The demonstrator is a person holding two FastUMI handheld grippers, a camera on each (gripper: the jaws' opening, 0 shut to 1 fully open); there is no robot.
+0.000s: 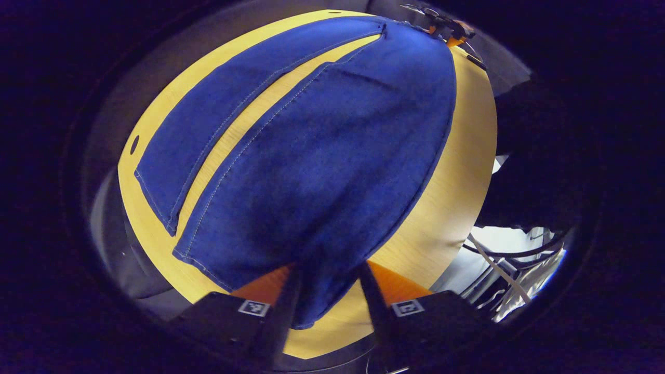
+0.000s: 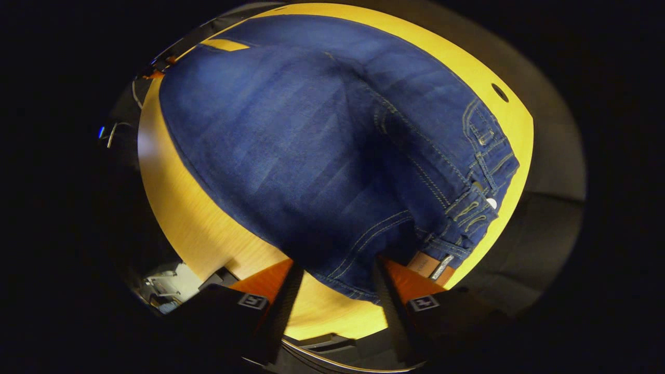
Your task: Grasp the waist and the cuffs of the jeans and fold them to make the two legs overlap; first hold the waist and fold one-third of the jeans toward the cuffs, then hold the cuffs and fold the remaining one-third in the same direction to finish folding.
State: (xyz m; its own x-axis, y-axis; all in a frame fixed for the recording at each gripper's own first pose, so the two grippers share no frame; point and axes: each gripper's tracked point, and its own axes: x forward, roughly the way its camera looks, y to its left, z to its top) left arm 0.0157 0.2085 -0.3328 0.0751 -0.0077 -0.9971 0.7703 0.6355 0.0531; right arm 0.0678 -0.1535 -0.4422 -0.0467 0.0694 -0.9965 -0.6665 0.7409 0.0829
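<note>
In the left gripper view, the dark blue denim jeans [image 1: 311, 156] lie spread flat on the round yellow wooden table [image 1: 452, 208], the two legs side by side with a narrow strip of tabletop showing between them. At the left, the far leg [image 1: 208, 135] ends in a stitched cuff near the table's edge; the nearer leg [image 1: 322, 187] is wider and runs down to the left gripper [image 1: 327, 306], whose two black fingers stand apart with the cuff's hem lying between them, so I cannot tell whether they press on it. At the far end of the jeans, the other gripper [image 1: 441, 23] shows small, by the waist. In the right gripper view, the seat of the jeans rises in the middle, and to the right the waistband [image 2: 483, 176] with its belt loops and tan leather patch [image 2: 426, 265] lies near the table's rim. The right gripper [image 2: 335, 306] holds its fingers apart around the waist's corner; contact is unclear.
</note>
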